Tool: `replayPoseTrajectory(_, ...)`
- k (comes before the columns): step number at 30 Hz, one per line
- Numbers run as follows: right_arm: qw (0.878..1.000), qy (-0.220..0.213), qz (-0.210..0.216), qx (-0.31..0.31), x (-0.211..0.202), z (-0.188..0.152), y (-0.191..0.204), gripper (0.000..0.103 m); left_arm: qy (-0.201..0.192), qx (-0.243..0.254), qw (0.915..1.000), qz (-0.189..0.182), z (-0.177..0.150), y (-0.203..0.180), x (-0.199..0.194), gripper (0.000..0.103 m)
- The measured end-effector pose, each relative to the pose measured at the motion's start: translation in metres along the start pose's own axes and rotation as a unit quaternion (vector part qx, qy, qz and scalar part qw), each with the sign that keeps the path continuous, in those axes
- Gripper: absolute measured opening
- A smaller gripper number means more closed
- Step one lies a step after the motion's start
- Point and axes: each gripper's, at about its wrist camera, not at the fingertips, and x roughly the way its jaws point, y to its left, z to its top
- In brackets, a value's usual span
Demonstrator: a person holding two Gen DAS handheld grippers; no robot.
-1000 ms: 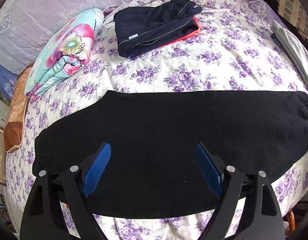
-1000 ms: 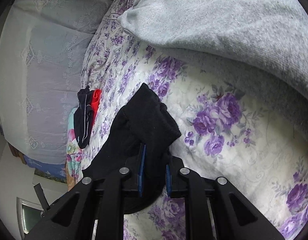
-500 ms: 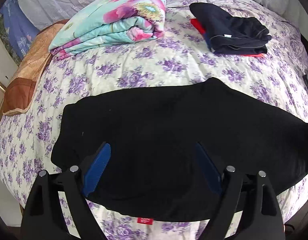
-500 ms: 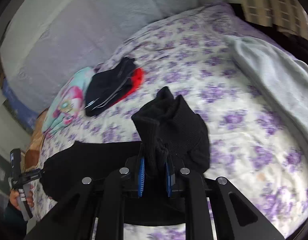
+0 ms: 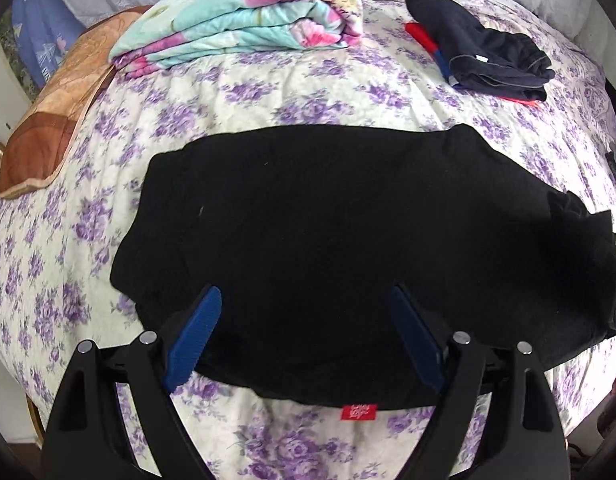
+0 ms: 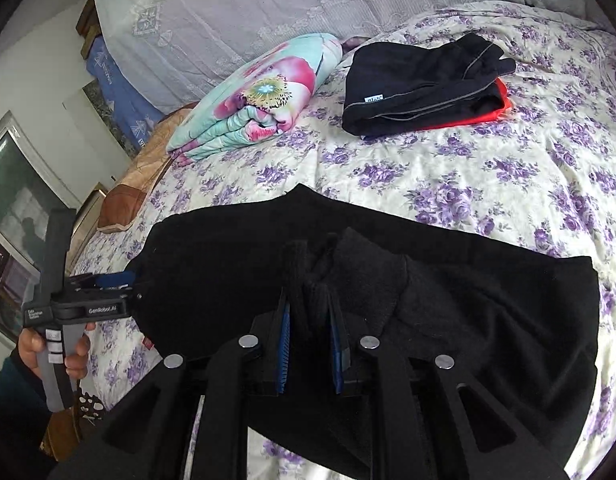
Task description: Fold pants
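While the right gripper pinches a ribbed cuff of fleecy black pants, the left gripper gapes above them.

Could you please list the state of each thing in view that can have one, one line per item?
black pants: partly folded, one end doubled over the rest.
right gripper: shut on the pants' cuffed end.
left gripper: open over the pants, gripping nothing.
floral quilt: folded, on the bed.
dark garments: folded, stacked on a red garment.
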Motion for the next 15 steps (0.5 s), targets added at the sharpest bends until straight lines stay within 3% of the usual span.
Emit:
replayPoseTrajectory(2, 1.000, 0.012, -0.019, 0.000, 0.016, -0.005, -0.001, 0.017, 0.003, -0.005, 1.0000, 0.002, -0.003, 0.003, -0.001, 0.084)
replayPoseTrajectory(4, 0.999, 0.049, -0.019, -0.007, 0.036, -0.014, 0.002, 0.026, 0.004, -0.007, 1.0000, 0.003, -0.005, 0.003, -0.001, 0.084)
replayPoseTrajectory(5, 0.997, 0.069, -0.021, -0.018, 0.045, -0.019, 0.006, 0.036, 0.005, -0.006, 1.0000, 0.002, -0.005, 0.002, -0.002, 0.084)
replayPoseTrajectory(7, 0.996, 0.080, -0.005, -0.038, 0.049, -0.025, 0.017, 0.069, 0.004, -0.003, 1.0000, 0.001, -0.005, 0.000, -0.002, 0.084)
replayPoseTrajectory(11, 0.993, 0.094, 0.039, -0.055, 0.030, -0.022, 0.028, 0.073, -0.002, 0.009, 0.9999, -0.005, 0.004, -0.013, -0.005, 0.084)
replayPoseTrajectory(15, 0.999, 0.027, 0.019, 0.006, -0.027, -0.018, -0.018, 0.074, -0.013, 0.024, 0.9995, -0.016, 0.014, -0.029, -0.010, 0.084)
